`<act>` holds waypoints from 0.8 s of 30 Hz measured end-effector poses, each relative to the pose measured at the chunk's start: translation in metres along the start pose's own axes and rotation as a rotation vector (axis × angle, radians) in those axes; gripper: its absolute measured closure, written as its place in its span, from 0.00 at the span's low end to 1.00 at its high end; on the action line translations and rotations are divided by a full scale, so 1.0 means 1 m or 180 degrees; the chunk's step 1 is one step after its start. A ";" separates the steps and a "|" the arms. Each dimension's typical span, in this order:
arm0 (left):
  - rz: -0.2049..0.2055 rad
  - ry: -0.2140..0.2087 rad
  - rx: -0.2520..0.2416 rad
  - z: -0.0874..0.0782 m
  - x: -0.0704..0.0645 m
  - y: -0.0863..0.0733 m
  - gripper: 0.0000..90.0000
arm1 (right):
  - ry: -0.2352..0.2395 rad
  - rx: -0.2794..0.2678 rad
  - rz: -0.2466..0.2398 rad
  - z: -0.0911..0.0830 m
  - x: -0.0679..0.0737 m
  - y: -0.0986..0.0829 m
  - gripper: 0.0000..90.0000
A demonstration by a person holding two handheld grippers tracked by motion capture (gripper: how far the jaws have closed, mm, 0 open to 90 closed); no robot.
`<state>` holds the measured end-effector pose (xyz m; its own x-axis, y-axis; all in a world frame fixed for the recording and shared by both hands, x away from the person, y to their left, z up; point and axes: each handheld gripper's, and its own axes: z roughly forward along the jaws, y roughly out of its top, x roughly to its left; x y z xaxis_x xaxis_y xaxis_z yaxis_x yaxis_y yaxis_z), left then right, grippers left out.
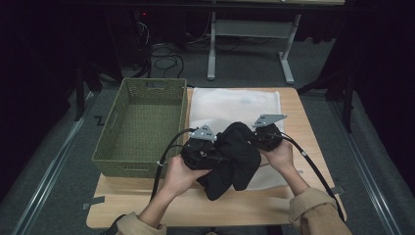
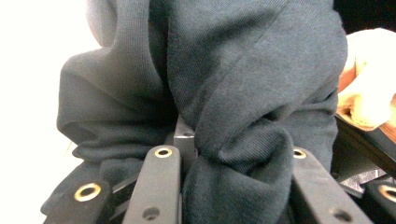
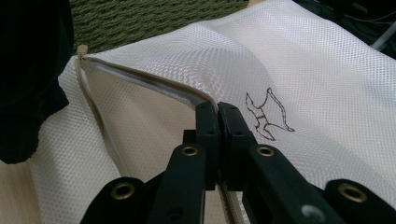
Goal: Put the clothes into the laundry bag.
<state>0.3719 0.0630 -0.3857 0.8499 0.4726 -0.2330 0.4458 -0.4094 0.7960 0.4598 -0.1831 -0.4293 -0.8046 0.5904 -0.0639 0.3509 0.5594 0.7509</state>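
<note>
A black garment (image 1: 237, 156) hangs bunched between my two grippers over a white mesh laundry bag (image 1: 230, 105) lying on the wooden table. In the left gripper view, my left gripper (image 2: 236, 144) is shut on a thick fold of the garment (image 2: 243, 70), which hides the right jaw's tip. My right gripper (image 3: 218, 109) is shut on the zippered rim of the mesh bag (image 3: 303, 70) and holds that edge up, so the bag's mouth gapes. The garment (image 3: 28, 70) hangs just left of the opening. From above, the left gripper (image 1: 201, 147) and right gripper (image 1: 266, 137) flank the garment.
A green woven basket (image 1: 108, 127), nothing in it, stands on the table's left half, touching the bag's left edge; its weave (image 3: 140, 18) lies behind the bag. A bare strip of table (image 1: 195, 205) runs along the front. Cables and a desk frame (image 1: 213, 49) are on the floor beyond.
</note>
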 end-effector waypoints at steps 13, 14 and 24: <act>0.0077 0.0020 0.0061 0.009 -0.001 -0.005 0.79 | 0.0028 -0.0061 0.0013 -0.001 -0.001 0.005 0.99; 0.0080 0.0015 0.0062 0.010 -0.001 -0.005 0.79 | 0.0037 -0.0074 0.0011 -0.001 -0.001 0.005 0.99; 0.0045 0.0026 0.0110 0.021 0.002 -0.012 0.78 | 0.0031 -0.0084 0.0020 0.000 0.000 0.005 0.99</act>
<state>0.3740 0.0529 -0.4078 0.8539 0.4730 -0.2170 0.4433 -0.4428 0.7794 0.4617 -0.1806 -0.4252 -0.8070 0.5882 -0.0528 0.3434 0.5401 0.7684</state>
